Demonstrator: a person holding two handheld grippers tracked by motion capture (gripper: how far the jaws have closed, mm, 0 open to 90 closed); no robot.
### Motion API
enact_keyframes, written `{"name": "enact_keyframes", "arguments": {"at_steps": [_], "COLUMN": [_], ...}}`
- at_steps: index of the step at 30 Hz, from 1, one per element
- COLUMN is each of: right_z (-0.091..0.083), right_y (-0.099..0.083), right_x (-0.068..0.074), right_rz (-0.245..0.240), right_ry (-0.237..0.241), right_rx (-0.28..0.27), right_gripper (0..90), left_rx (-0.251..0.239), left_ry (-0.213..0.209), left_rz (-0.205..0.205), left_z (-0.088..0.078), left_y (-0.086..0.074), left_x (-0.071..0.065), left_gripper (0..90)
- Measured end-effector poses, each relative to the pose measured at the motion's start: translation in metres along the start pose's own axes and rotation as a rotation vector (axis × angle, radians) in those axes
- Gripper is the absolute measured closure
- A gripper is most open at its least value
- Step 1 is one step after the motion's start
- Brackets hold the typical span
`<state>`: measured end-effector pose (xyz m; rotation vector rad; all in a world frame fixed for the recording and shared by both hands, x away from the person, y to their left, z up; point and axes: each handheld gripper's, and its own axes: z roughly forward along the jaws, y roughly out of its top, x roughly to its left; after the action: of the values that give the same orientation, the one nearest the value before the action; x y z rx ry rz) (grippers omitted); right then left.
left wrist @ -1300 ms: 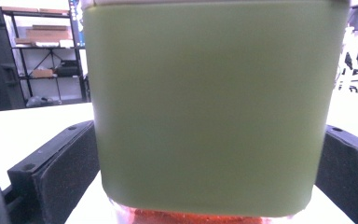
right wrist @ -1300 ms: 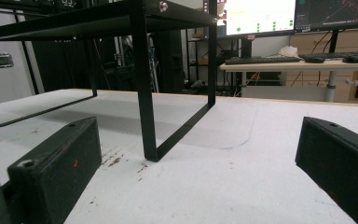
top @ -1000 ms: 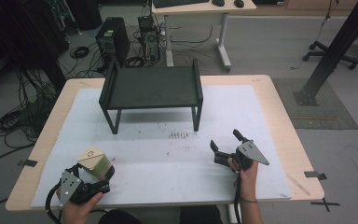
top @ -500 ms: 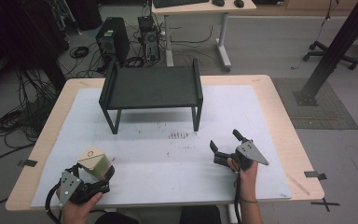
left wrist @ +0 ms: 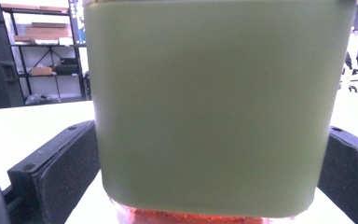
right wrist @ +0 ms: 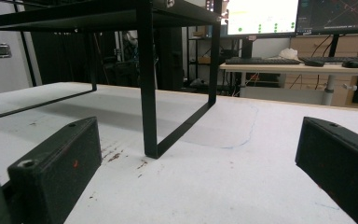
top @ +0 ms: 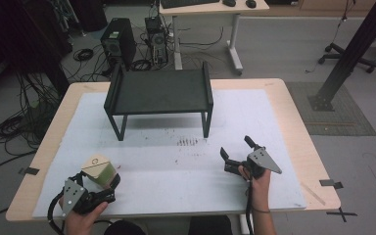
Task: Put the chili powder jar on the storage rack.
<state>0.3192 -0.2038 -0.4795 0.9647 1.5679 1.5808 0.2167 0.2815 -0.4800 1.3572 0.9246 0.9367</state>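
With the green jar [left wrist: 214, 107] pinched between the left gripper [top: 100, 188]'s jaws, the likely next move is lifting it toward the black shelf [top: 159, 93], while the right gripper [top: 235, 152]'s jaws stand spread and empty.

jar [top: 99, 169] front-left on table [top: 293, 132] | rack [top: 159, 92] behind, centre

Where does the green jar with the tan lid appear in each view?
High view: jar bottom left, between the left gripper's jaws.
Left gripper view: jar up close, a black jaw on each side.
Right gripper view: not in it.
Shared landmark: the white mat.
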Motion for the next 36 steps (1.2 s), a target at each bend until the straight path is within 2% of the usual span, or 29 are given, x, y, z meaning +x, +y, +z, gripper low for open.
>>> {"name": "enact_keyframes", "arguments": {"at_steps": [22, 36], "right_z": [0.0001, 0.0002], "right_y": [0.0, 0.0], "right_x": [0.0003, 0.0004], "right_rz": [-0.003, -0.004], "right_ry": [0.0, 0.0], "right_rx": [0.002, 0.002], "right_gripper": [0.1, 0.1], "left_rx": [0.003, 0.004], "left_ry": [-0.002, 0.011], "left_rz": [-0.002, -0.003], "left_z": [0.0002, 0.0], "left_y": [0.0001, 0.0], "left_x": [0.0002, -0.0003], "left_gripper": [0.2, 1.7]}}
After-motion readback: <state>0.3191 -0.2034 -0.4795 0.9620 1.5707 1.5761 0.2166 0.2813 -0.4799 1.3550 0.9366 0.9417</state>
